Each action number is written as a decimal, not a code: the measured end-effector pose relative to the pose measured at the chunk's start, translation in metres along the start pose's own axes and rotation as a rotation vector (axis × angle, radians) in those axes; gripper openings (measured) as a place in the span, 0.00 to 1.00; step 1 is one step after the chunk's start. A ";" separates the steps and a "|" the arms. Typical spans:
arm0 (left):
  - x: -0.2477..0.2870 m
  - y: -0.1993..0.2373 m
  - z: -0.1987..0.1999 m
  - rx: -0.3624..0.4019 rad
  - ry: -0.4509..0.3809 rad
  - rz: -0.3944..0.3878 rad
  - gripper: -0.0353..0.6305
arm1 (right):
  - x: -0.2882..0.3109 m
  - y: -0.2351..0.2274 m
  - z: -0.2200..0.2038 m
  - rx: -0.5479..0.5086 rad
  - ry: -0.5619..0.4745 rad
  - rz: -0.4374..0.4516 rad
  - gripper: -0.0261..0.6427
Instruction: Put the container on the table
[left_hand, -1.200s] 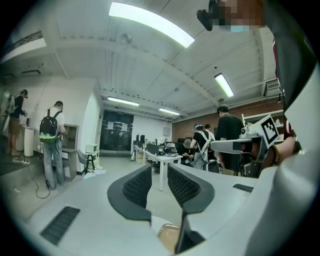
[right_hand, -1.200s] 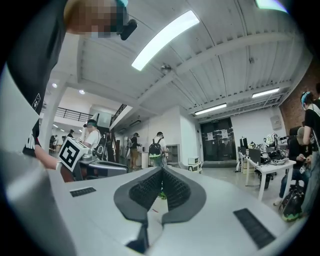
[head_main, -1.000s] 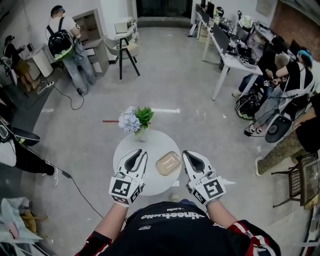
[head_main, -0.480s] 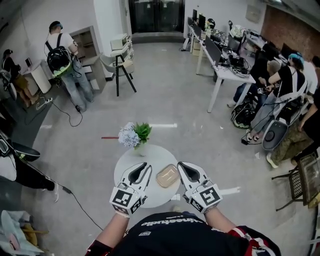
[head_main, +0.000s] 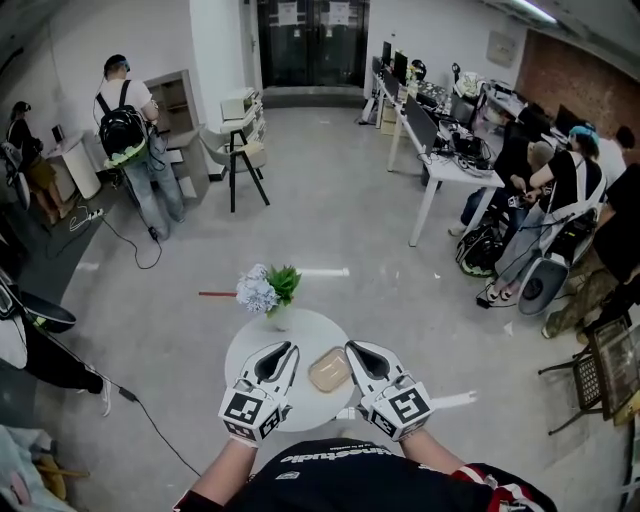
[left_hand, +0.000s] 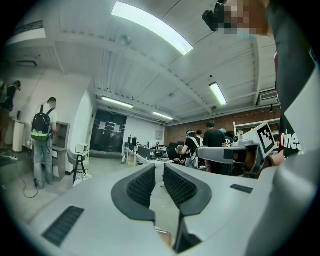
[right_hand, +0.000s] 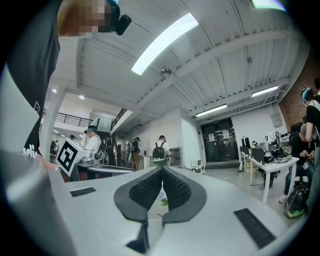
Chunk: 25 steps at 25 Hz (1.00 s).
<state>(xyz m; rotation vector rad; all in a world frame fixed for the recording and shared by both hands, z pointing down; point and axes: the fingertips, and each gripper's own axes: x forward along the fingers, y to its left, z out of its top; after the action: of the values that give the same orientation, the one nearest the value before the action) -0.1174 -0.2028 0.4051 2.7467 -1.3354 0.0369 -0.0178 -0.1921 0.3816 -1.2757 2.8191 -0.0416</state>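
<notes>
Head view shows the container (head_main: 329, 372) already flat on the round counter (head_main: 250, 345), between the left gripper (head_main: 283, 352) and the right gripper (head_main: 357, 353), flowers (head_main: 268, 290) just behind. The left fingers (left_hand: 142, 186) stand a narrow gap apart, having just been closing on nothing; the right fingers (right_hand: 177, 190) are pressed together, empty. With both grippers so near it, a careless withdrawal could clip the container and push it toward the counter's edge, or a forward sweep could topple the flowers.

My left gripper (head_main: 288, 347) and right gripper (head_main: 352, 347) are white shells with black ribbed pads (left_hand: 140, 185) and black-and-white marker cubes (head_main: 247, 408). The left's empty jaws have just narrowed. I wear a black shirt (head_main: 330, 482) with white lettering and red-and-white sleeves (head_main: 488, 480).
</notes>
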 end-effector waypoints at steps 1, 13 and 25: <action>0.000 0.001 0.000 0.000 -0.003 0.002 0.15 | 0.001 0.000 0.000 -0.001 0.002 -0.002 0.05; 0.005 0.001 -0.008 -0.030 0.003 -0.010 0.10 | -0.003 0.000 -0.007 0.004 0.010 -0.028 0.05; 0.011 -0.007 -0.006 -0.040 -0.013 -0.041 0.09 | -0.009 -0.004 -0.007 -0.004 0.004 -0.048 0.05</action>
<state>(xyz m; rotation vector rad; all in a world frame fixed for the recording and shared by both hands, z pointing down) -0.1055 -0.2066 0.4115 2.7445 -1.2678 -0.0104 -0.0092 -0.1875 0.3888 -1.3463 2.7931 -0.0410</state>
